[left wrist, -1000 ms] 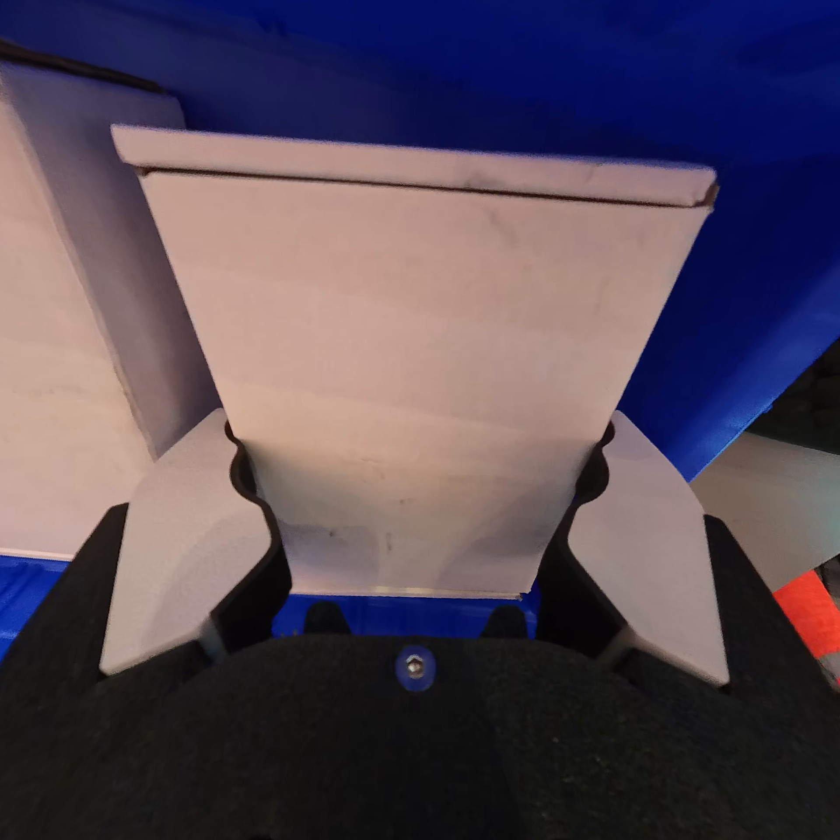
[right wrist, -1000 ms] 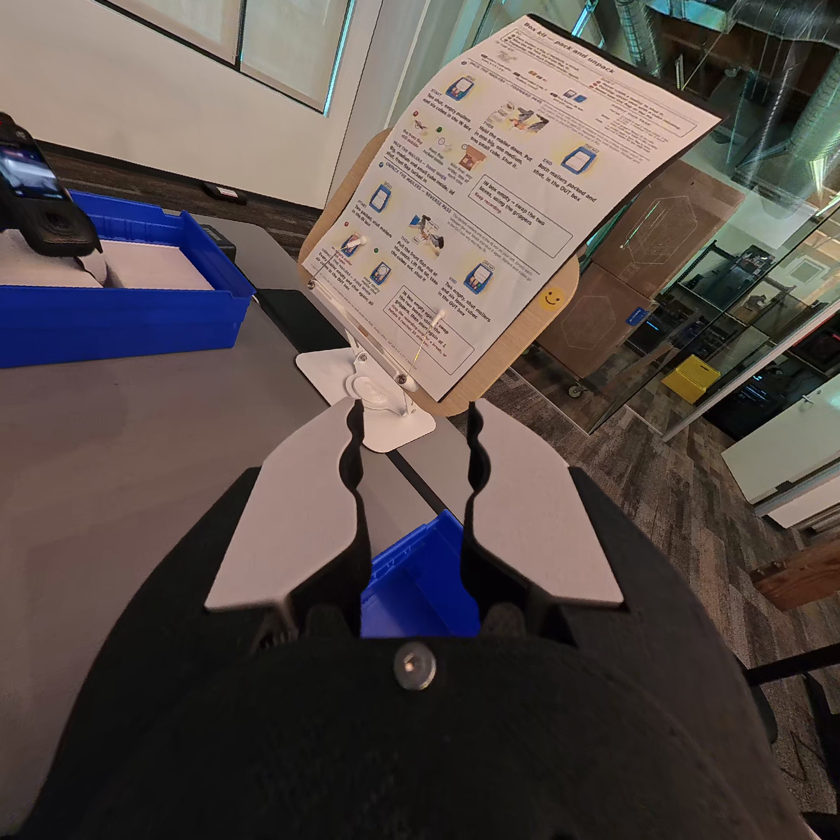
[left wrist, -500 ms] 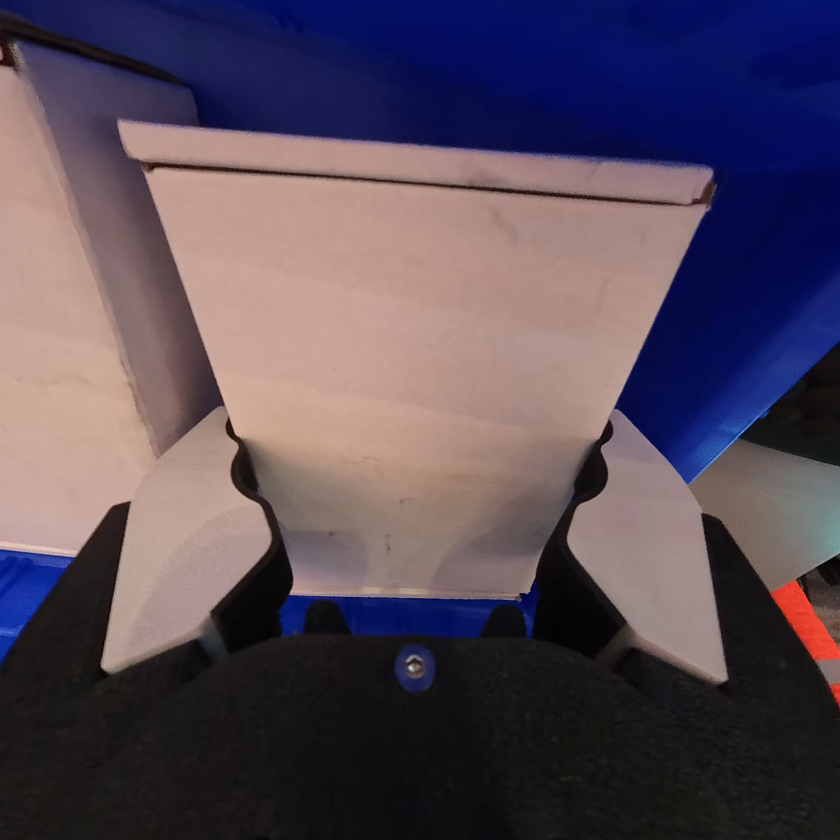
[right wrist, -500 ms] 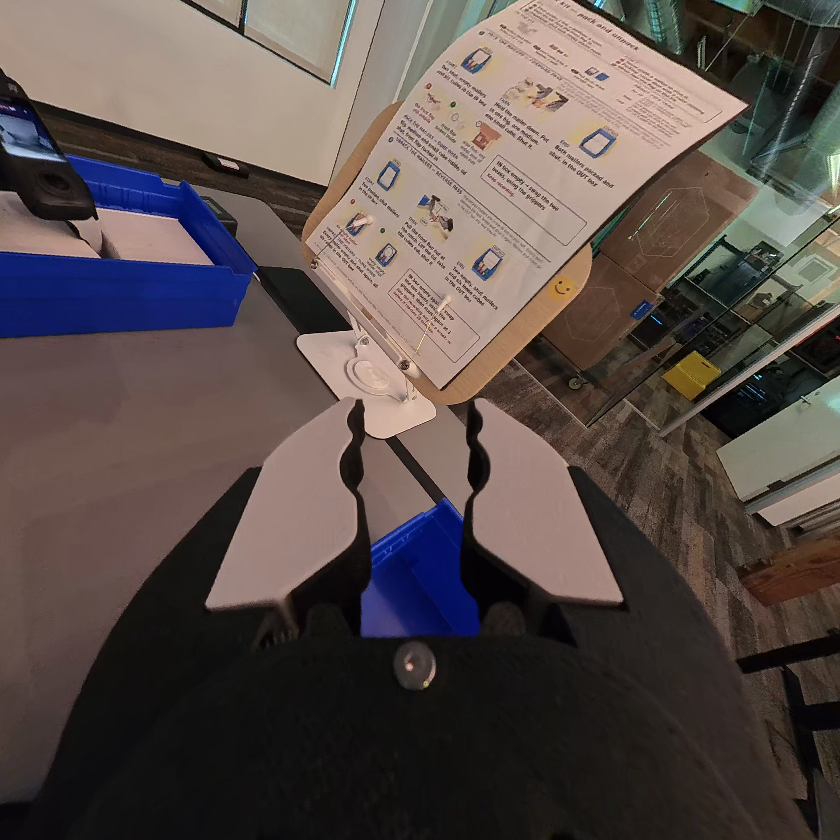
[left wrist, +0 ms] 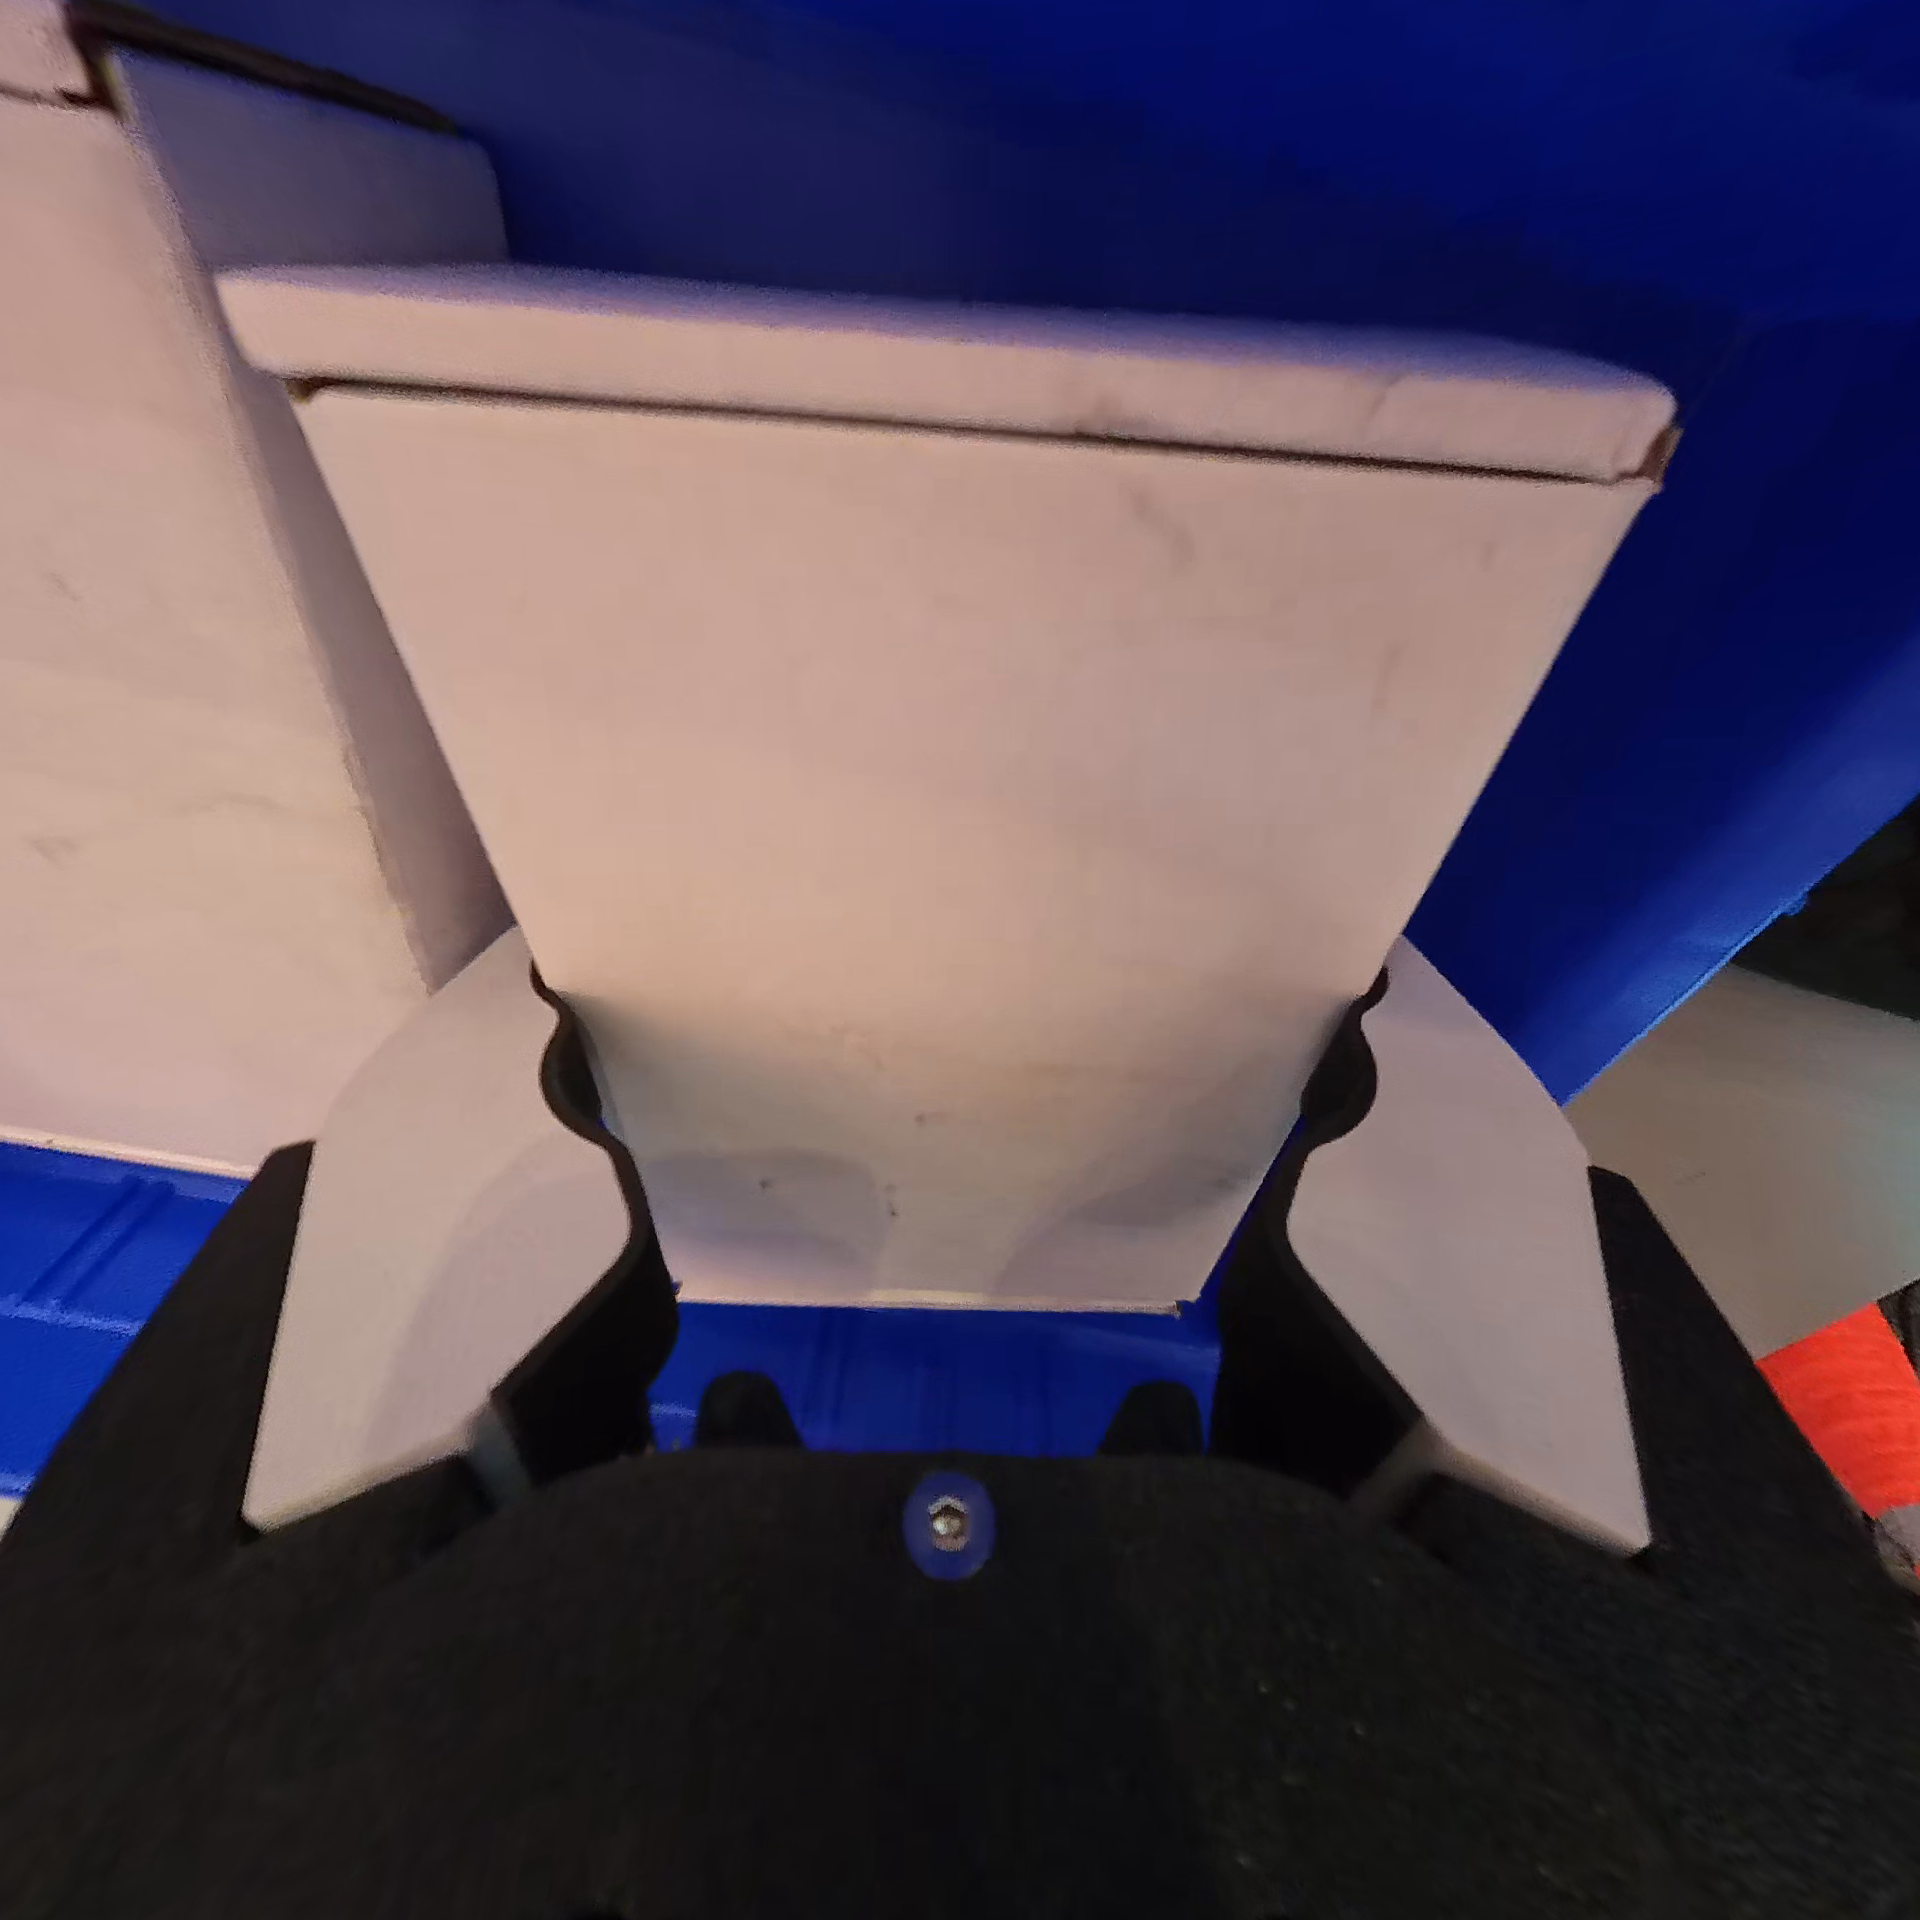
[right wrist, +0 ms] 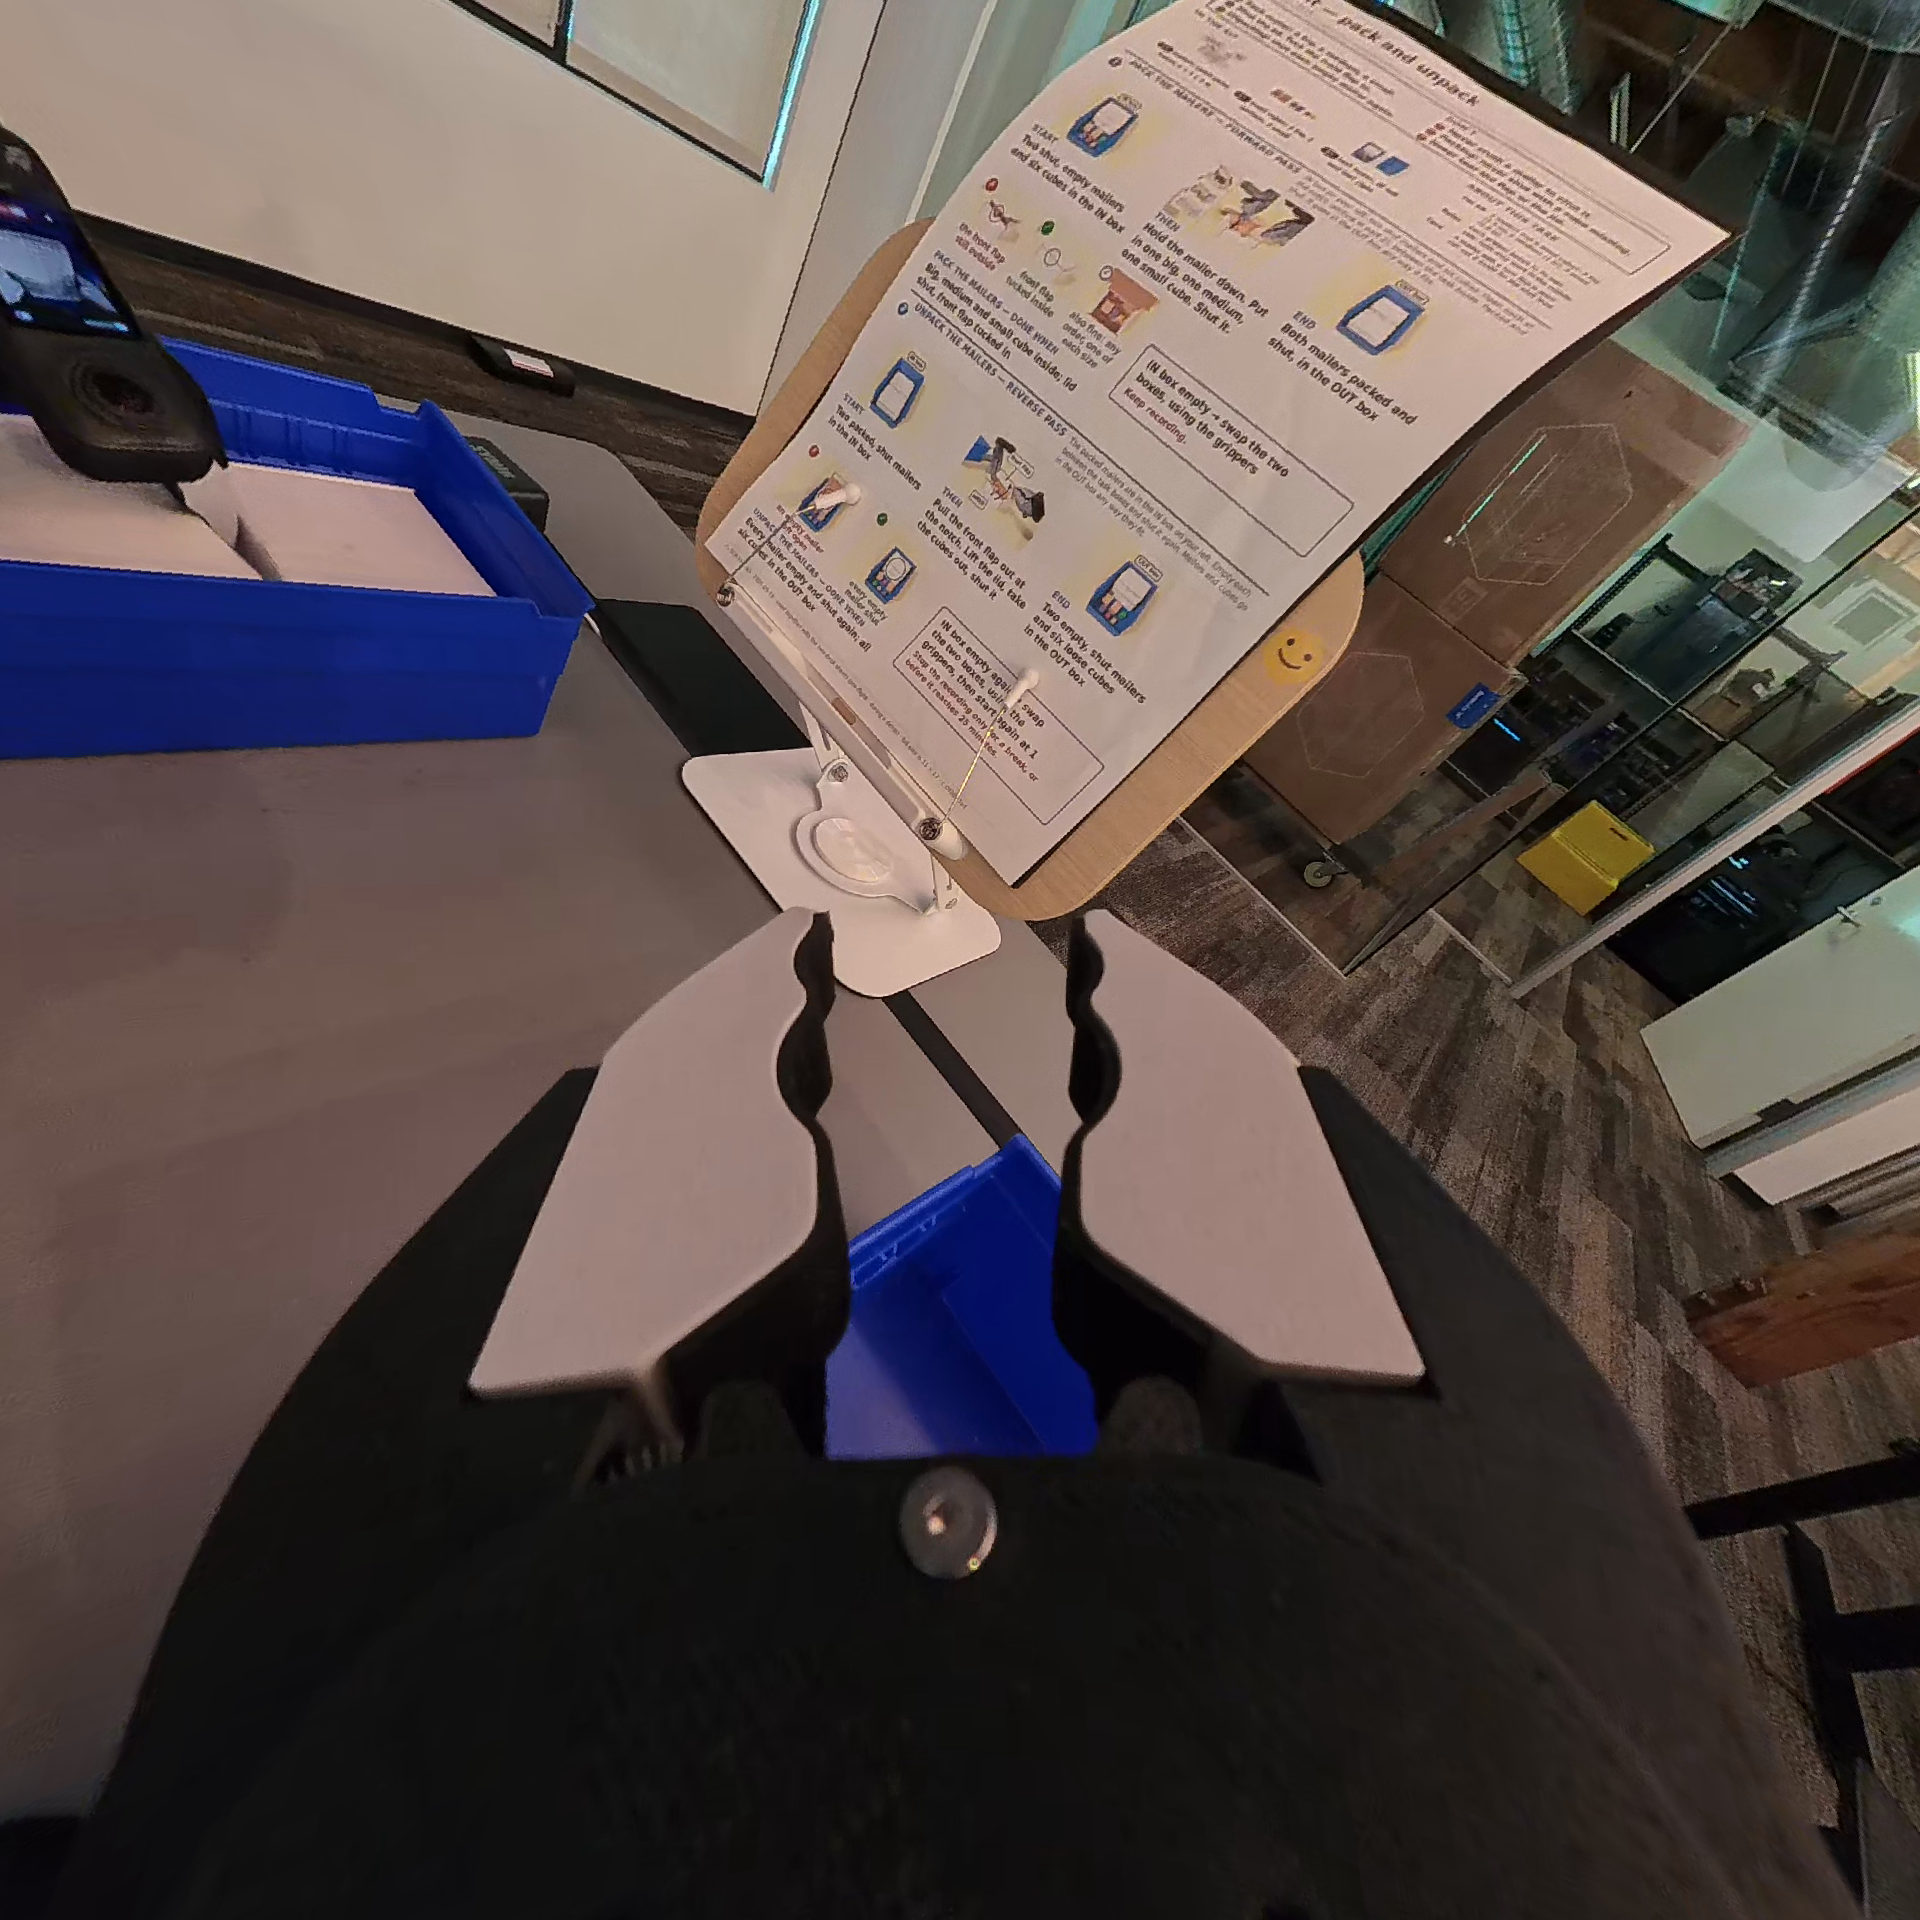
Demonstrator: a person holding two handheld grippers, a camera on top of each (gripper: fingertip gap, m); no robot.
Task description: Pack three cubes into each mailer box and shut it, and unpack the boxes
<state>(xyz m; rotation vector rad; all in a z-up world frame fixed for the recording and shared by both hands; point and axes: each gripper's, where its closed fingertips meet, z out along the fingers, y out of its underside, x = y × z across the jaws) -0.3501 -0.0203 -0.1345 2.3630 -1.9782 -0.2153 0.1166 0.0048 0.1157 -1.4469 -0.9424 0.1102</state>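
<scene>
Left wrist view: at the bottom of the frame, the left claw point(left wrist: 951, 1049) is clamped on a white mailer point(left wrist: 935, 779), one finger pressed to each side of its near end. The closed mailer fills the centre of the frame and widens toward the top. Left of it, a second mailer point(left wrist: 156, 675) lies just beside it; whether the two touch cannot be told. Both sit inside a blue bin point(left wrist: 1143, 156), whose far wall spans the top of the frame and runs down the right side. At the lower right edge, outside the bin, an orange object point(left wrist: 1860, 1413) shows, too cropped to identify.

Right wrist view: at the bottom centre, the right claw point(right wrist: 945, 956) is empty, its fingers parted with a clear gap between them. Through the gap, low in the frame, the corner of a second bin point(right wrist: 956, 1330) shows. Beyond lies a grey desk point(right wrist: 312, 987). At centre stands a white stand point(right wrist: 842, 862) holding a printed sheet point(right wrist: 1195, 395) tilted back toward the upper right. At upper left, the blue bin point(right wrist: 312, 665) rests on the desk with the white mailers point(right wrist: 343, 540) inside and the black left claw body point(right wrist: 83, 353) over it.
</scene>
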